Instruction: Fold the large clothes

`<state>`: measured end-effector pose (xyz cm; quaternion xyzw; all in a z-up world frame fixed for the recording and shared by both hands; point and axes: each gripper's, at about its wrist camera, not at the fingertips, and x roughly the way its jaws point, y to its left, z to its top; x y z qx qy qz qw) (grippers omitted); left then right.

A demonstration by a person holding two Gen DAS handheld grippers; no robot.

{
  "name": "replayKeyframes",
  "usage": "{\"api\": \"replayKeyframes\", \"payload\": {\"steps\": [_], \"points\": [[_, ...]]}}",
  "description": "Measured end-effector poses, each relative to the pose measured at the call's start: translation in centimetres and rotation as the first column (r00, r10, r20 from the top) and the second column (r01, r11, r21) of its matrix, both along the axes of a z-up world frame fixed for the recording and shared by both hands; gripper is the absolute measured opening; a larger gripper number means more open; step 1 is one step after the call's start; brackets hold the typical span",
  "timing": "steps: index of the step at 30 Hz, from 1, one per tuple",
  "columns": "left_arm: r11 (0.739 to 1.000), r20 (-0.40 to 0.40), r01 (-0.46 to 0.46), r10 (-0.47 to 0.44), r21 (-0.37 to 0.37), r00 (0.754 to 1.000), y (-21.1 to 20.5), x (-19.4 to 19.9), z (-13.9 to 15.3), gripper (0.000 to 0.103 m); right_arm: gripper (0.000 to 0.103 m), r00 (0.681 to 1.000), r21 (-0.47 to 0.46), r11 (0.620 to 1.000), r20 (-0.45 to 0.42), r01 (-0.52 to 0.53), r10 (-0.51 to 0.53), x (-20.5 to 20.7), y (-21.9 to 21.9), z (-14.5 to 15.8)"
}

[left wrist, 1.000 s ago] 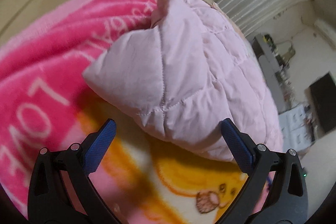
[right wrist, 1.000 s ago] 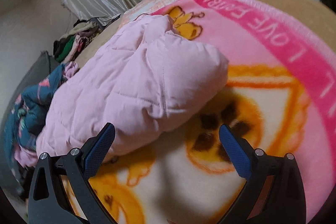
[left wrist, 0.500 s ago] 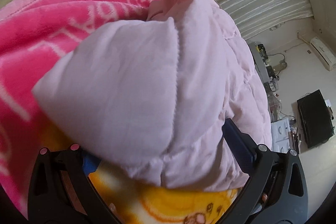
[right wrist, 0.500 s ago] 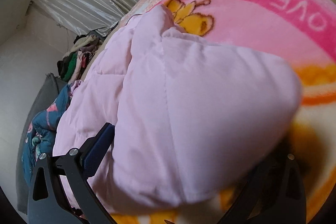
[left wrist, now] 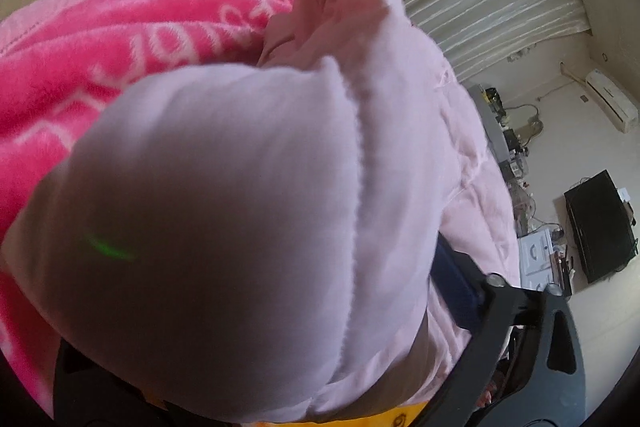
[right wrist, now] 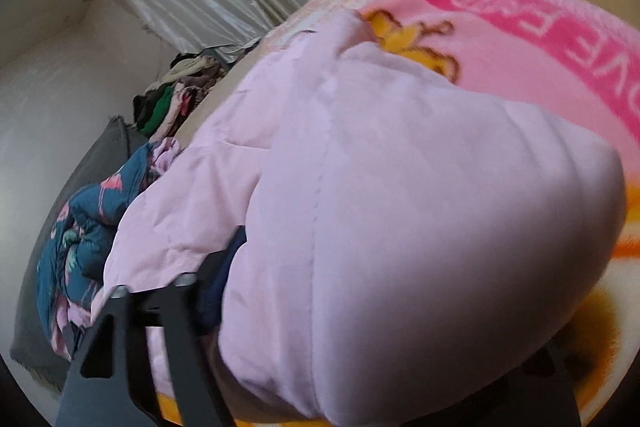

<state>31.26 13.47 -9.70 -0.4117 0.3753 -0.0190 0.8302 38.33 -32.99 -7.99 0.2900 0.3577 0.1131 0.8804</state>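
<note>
One pale pink quilted jacket lies on one pink cartoon blanket, and both grippers are right up against it. The left gripper has the jacket's puffy end bulging between its jaws; only one blue-padded finger shows, so whether it has closed on the cloth, I cannot tell. Same story on the right gripper: one dark finger peeks out at the left, the other is buried under the jacket, grip unclear. One heap of patterned blue clothes sits beside the jacket, with a second, darker pile further back. A second ago both pairs of fingers stood wide apart, short of the jacket; half a second ago they were closing in; now the padding fills each view and hides the blanket's cartoon prints.
</note>
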Motion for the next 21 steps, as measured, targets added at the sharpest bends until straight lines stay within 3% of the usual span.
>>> {"api": "replayKeyframes", "payload": {"steps": [3, 5, 8, 15, 21], "points": [[0.999, 0.018, 0.01, -0.011, 0.052, 1.0, 0.0, 0.1, 1.2, 0.067, 0.045, 0.999, -0.073, 0.997, 0.029, -0.035, 0.037, -0.2, 0.9, 1.4], [0.995, 0.039, 0.022, -0.026, 0.096, 0.999, -0.3, 0.0, 2.2, 0.048, 0.043, 0.998, -0.095, 0.994, 0.037, -0.045, 0.049, -0.3, 1.3, 2.1], [0.989, 0.082, 0.029, -0.041, 0.144, 0.996, -0.9, -0.5, 4.2, 0.036, 0.039, 0.996, -0.131, 0.99, 0.052, -0.059, 0.066, -0.8, 1.8, 3.2], [0.971, 0.09, 0.032, -0.055, 0.239, 0.994, -1.0, -1.8, 6.7, 0.033, 0.037, 0.982, -0.242, 0.964, 0.124, -0.112, 0.146, -3.0, 3.8, 6.6], [0.955, 0.096, 0.042, -0.073, 0.292, 0.993, -1.6, -3.6, 7.8, 0.032, 0.036, 0.968, -0.258, 0.955, 0.164, -0.144, 0.19, -5.8, 4.1, 8.5]]}}
